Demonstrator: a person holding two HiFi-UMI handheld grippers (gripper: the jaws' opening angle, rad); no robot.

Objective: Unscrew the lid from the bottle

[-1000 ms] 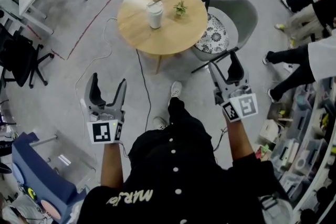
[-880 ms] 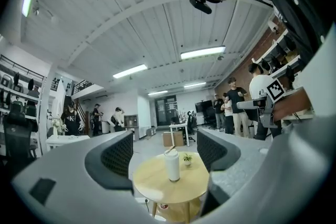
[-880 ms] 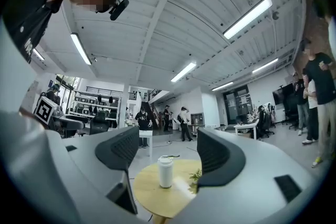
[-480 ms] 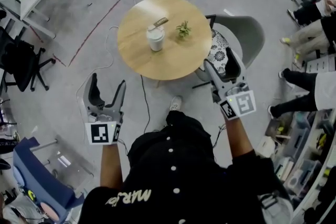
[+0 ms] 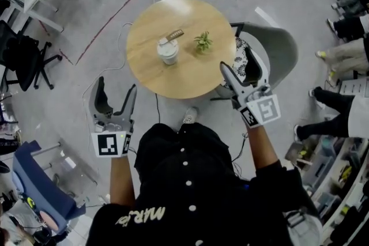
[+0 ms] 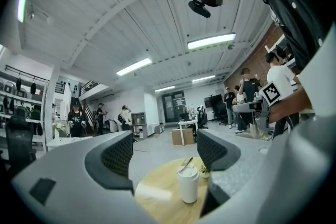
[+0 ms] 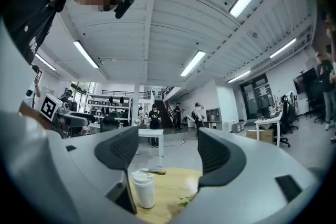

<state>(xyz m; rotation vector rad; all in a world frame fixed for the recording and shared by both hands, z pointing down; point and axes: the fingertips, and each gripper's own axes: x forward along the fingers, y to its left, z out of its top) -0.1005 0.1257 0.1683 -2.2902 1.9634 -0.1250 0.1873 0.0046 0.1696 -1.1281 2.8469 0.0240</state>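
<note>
A white bottle with its lid on stands upright near the middle of a round wooden table. It also shows ahead in the left gripper view as the bottle and in the right gripper view as the bottle. My left gripper hangs over the floor, short of the table's near-left edge, open and empty. My right gripper is level at the table's right edge, above a chair, open with nothing between its jaws.
On the table lie a small green plant and a flat brown bar-shaped thing behind the bottle. A grey chair with a patterned cushion stands right of the table. Cables run across the floor. Seated people's legs are at right.
Both grippers have moved forward toward the table and it now lies closer. The right gripper has reached the table's right edge. Both stay open and empty.
</note>
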